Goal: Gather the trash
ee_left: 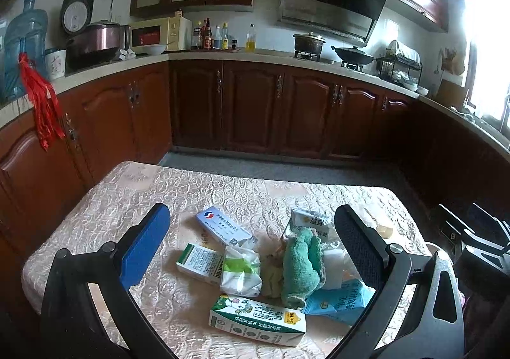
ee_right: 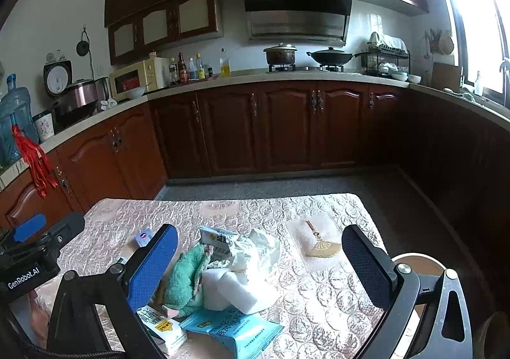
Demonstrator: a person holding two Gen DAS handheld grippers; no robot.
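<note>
Both tools hover spread and empty above the trash pile on the table (ee_left: 105, 199). Landmark: the green towel (ee_left: 301, 266). The left tool (ee_left: 251, 250) frames it; the milk carton (ee_left: 258, 320) lies just in front. The right tool (ee_right: 259, 263) should probably drop onto the white tissue (ee_right: 255, 250) behind the towel, pinching low so that it lifts whole.

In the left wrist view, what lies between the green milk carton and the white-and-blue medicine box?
Between the green milk carton and the white-and-blue medicine box lies a crumpled white-green bag.
</note>
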